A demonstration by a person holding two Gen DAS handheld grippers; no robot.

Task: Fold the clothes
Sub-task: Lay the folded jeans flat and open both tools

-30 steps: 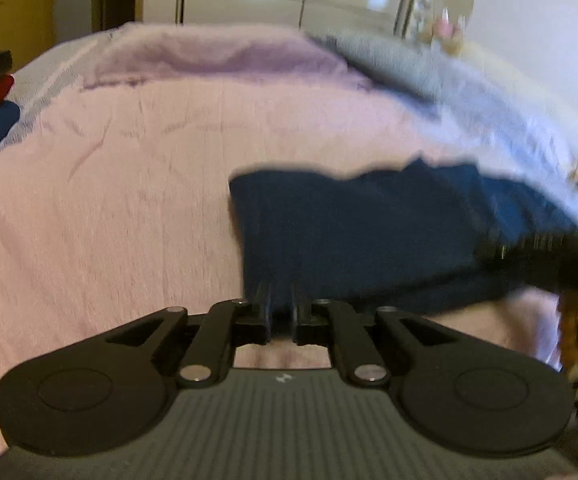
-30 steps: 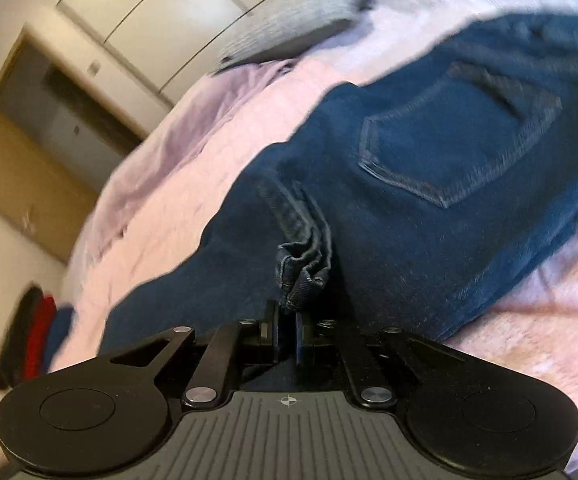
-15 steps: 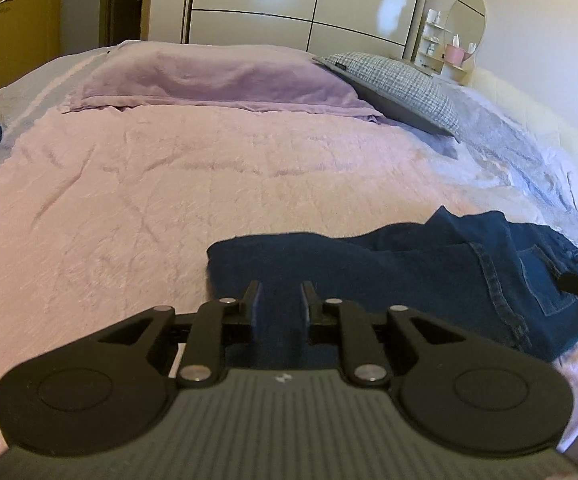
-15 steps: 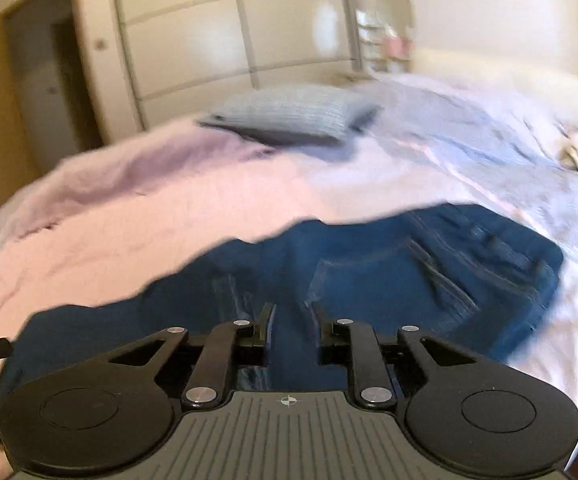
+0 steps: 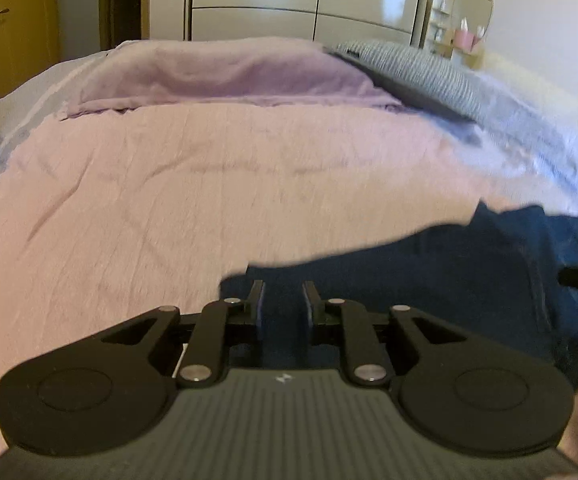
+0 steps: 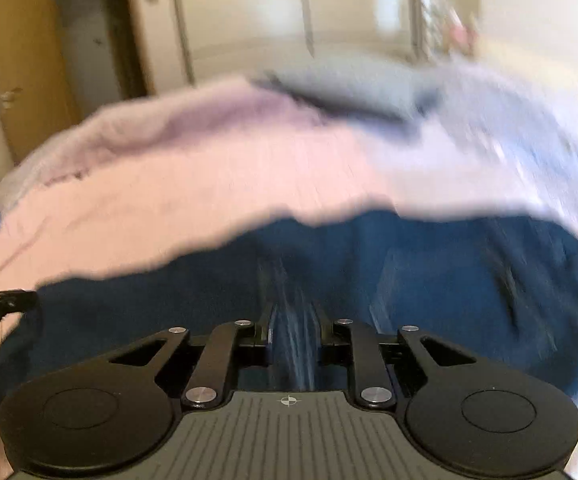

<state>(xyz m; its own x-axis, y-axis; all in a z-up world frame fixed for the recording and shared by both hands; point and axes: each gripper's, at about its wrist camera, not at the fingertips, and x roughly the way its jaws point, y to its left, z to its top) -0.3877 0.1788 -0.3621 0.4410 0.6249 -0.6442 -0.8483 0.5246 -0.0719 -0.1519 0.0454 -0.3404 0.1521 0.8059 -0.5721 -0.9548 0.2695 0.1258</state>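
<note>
While both tongs sit parted with nothing pinched, the left tongs (image 5: 283, 298) hover over the near-left corner of the jeans (image 5: 429, 280) and the right tongs (image 6: 293, 320) over their middle. The jeans lie loosely doubled on the pink bedspread (image 5: 169, 208), toward its near right side. Risk as I see it: denim is thick, so grabbing only the top layer would drag the fold crooked. Right view's smeared, so aim could slip. Farther back sit the purple pillow (image 5: 229, 72) and grey pillow (image 5: 417, 72).

Denim jeans (image 5: 429, 280), creased cloth bedspread (image 5: 209, 200)
</note>
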